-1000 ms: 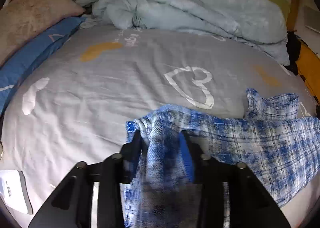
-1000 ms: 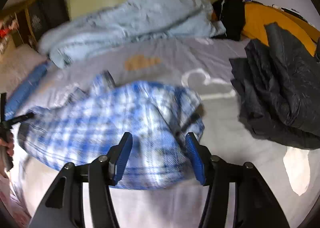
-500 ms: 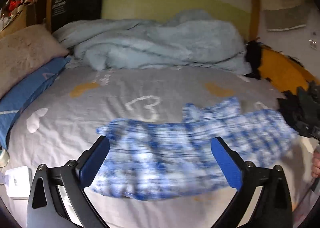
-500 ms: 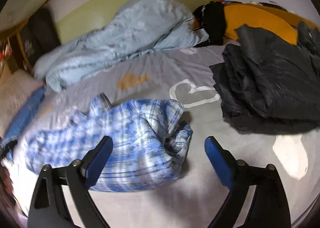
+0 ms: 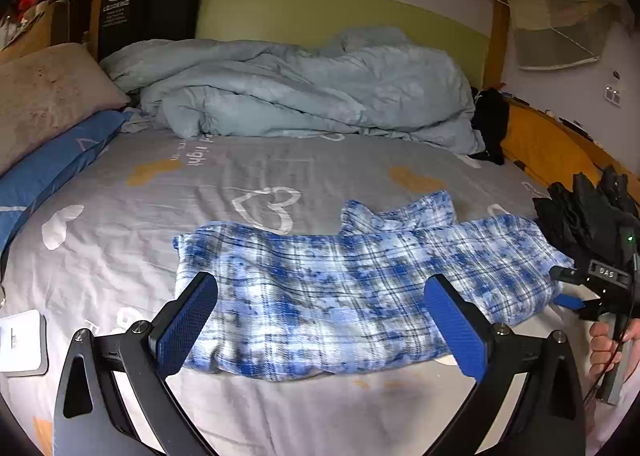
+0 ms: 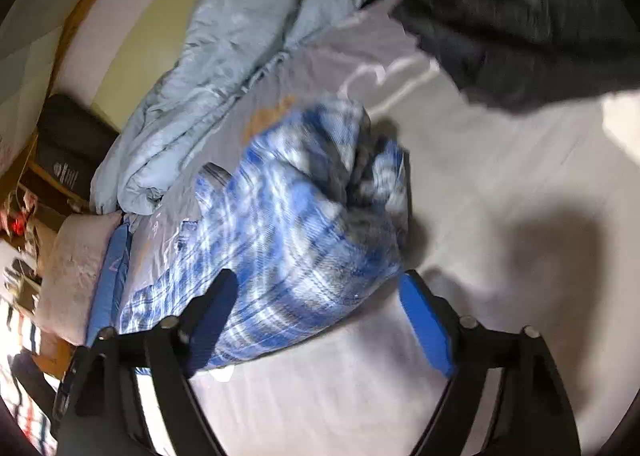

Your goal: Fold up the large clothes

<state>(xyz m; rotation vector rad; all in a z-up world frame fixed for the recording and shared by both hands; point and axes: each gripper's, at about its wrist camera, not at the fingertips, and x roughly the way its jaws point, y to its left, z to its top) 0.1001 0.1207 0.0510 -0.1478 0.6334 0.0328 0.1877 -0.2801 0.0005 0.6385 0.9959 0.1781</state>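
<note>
while the plaid shirt [image 5: 344,288] lies flat near the bed's [image 5: 120,216] front edge, long axis running side to side, both the left gripper [image 5: 320,324] and right gripper [image 6: 320,320] hover over opposite ends, jaws spread wide and empty.

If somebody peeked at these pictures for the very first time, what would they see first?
Probably the blue-and-white checked shirt, lying folded over in the middle of the grey bed sheet with white hearts. Next, the big rumpled pale-blue duvet piled behind it by the wall. The left tool hangs open right above the shirt.
</note>
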